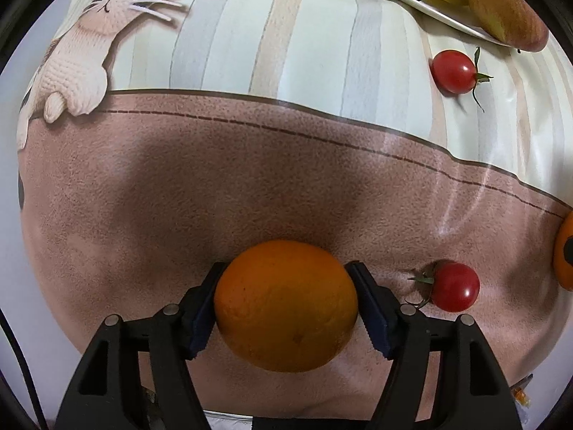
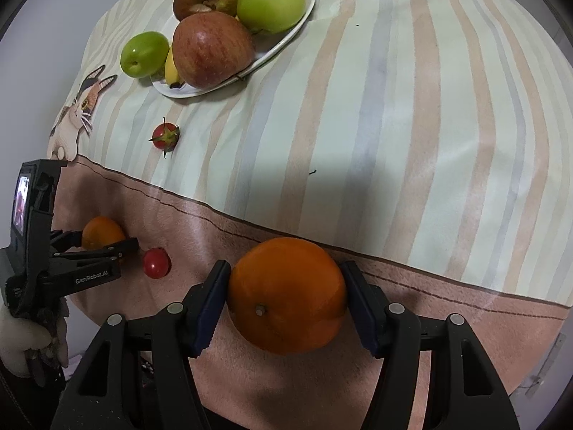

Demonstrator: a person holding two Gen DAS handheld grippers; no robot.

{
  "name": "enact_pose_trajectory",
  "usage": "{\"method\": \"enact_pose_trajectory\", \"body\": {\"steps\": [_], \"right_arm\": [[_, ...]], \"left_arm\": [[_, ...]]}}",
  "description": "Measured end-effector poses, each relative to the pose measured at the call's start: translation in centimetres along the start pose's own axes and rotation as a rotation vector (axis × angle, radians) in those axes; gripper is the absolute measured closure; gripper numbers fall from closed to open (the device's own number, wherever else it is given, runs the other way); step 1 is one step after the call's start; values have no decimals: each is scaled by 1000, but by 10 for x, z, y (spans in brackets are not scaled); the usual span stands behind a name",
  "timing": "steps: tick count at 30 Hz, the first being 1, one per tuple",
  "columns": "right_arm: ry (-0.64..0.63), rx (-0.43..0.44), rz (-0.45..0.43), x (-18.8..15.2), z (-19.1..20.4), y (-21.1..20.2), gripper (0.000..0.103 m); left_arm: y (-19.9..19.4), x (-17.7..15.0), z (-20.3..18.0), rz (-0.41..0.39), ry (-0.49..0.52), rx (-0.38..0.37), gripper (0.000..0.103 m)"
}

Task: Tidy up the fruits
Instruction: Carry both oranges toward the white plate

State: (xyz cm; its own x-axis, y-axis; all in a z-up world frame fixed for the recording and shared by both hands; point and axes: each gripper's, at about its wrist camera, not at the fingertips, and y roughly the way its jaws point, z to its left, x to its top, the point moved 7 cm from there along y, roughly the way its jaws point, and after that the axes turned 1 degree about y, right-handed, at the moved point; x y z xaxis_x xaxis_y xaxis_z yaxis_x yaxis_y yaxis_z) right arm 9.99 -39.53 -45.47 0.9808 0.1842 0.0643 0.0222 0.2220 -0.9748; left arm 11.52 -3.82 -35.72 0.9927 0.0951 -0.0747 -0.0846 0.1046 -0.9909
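Two oranges | left fingers (image 1: 286, 308) pinching one orange (image 1: 286, 304) | right fingers (image 2: 286, 304) pinching other orange (image 2: 286, 295) | both on tablecloth (image 2: 394, 125)

Lay spread with a striped tablecloth (image 2: 358, 114), bearing a white plate (image 2: 286, 41), beside it a green apple (image 2: 143, 53), nearer two cherry tomatoes (image 2: 165, 137).

apples (image 2: 211, 50) in plate (image 2: 286, 41); tomato (image 2: 165, 137) seemingly before it.
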Motion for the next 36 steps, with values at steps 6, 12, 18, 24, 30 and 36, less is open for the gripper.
{"method": "enact_pose_trajectory", "body": {"steps": [6,12,18,24,30,36], "right_arm": [[-50,-63,10,2,7,14,36],[-82,-68,-44,0,14,0,38],[-47,10,-85,3,24,-24,38],[-14,89,-152,30,37,-62,38],[41,162,-263,101,48,-107,38],[15,127,-362,190,47,-129,38]], "left_arm": [[9,-10,-17,-26,-11,25,40],[-11,-19,-27,-58,-17,6,40],[-49,-14,-39,-108,-14,-58,40],[-111,21,-61,-199,4,-176,40],[-166,100,-54,-260,14,-303,40],[-170,190,-31,-267,12,-340,40]]}}
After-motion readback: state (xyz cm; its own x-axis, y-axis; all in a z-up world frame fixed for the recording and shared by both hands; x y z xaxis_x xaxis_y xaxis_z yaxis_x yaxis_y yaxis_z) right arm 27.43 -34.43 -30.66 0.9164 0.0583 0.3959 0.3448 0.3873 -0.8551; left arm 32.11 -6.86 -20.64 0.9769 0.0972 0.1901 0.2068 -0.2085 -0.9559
